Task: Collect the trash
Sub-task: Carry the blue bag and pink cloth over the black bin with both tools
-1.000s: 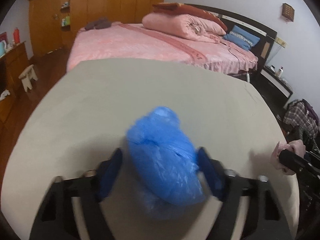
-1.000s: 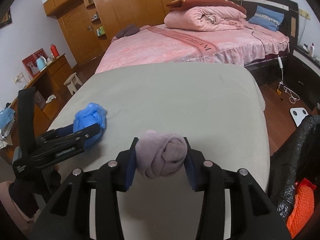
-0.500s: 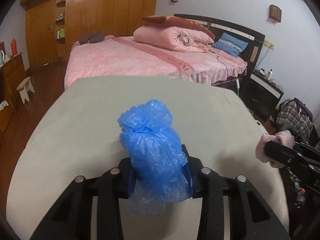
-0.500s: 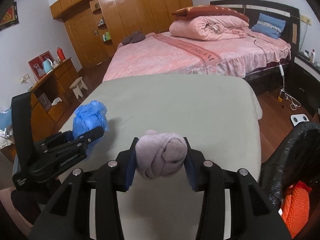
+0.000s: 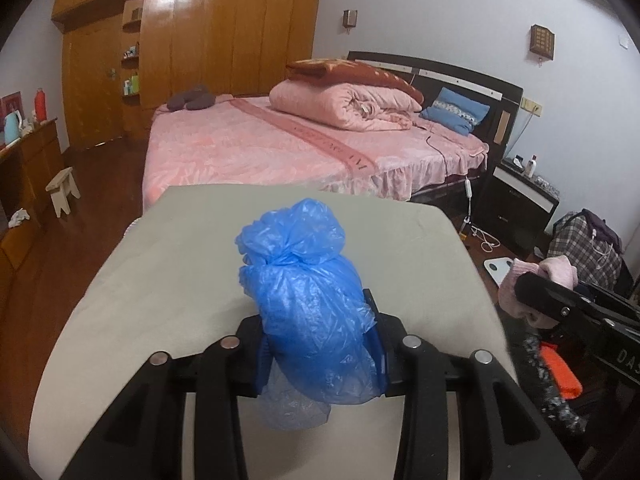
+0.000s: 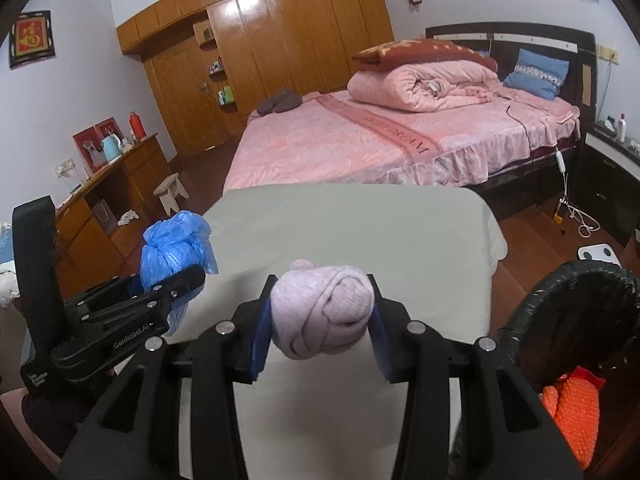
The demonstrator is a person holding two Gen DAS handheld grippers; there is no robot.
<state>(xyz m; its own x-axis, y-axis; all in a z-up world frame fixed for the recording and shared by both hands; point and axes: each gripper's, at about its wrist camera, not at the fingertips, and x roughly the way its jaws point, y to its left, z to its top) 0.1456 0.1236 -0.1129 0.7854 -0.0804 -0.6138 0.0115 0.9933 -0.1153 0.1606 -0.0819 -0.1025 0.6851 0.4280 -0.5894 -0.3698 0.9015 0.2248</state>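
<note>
Both grippers loaded and held above the table, one piece of trash each.

Pink bed (image 5: pixel 280 148) sat behind the grey table (image 5: pixel 168 280), wooden wardrobe (image 6: pixel 280 32) along the far wall. A black trash bag (image 6: pixel 568 312) stood open at the table's right edge, something orange (image 6: pixel 572 408) inside it. Left gripper (image 5: pixel 320 344) was pinching a knotted blue plastic bag (image 5: pixel 308 304): its jaws had just been closing, pads pressed into the bag's sides, bag clear of the tabletop with the loose tail hanging below. Right gripper (image 6: pixel 320 316) was clamped on a rolled-up lilac sock (image 6: pixel 324 312), pads tight on both sides, sock off the table too. In the right wrist view the left gripper (image 6: pixel 176 280) and its bag (image 6: pixel 172 248) sat over the table's left edge.
</note>
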